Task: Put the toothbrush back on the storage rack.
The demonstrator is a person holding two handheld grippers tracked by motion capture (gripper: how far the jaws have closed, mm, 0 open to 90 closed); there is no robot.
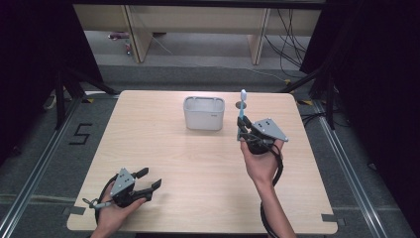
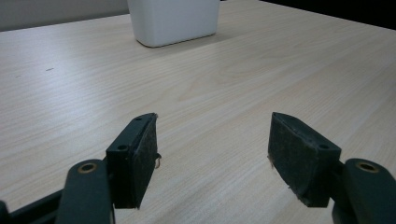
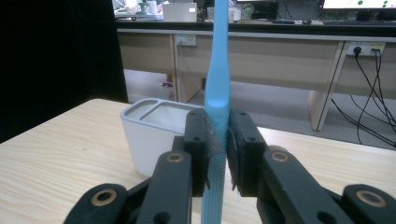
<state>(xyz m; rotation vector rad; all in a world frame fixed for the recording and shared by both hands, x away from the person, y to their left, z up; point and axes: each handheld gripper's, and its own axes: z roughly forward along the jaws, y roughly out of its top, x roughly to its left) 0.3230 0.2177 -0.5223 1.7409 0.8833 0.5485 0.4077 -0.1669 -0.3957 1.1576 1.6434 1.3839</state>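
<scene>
A light blue toothbrush (image 3: 218, 84) stands upright between the pads of my right gripper (image 3: 219, 140), which is shut on its handle. From above, the toothbrush (image 1: 242, 106) points up with its white head on top, and the right gripper (image 1: 243, 130) holds it just right of a white two-compartment holder (image 1: 204, 113) at the back middle of the table. That holder (image 3: 154, 135) sits left of and behind the jaws. Near the front left corner my left gripper (image 1: 147, 179) rests open, and its pads (image 2: 140, 158) have only bare tabletop between them.
The light wooden table (image 1: 198, 163) spreads wide between the two hands. A small round hole (image 1: 241, 104) sits near its back edge behind the toothbrush. Desks and cables (image 3: 364, 107) stand on the floor beyond the table. The holder (image 2: 173, 21) lies far ahead of the left jaws.
</scene>
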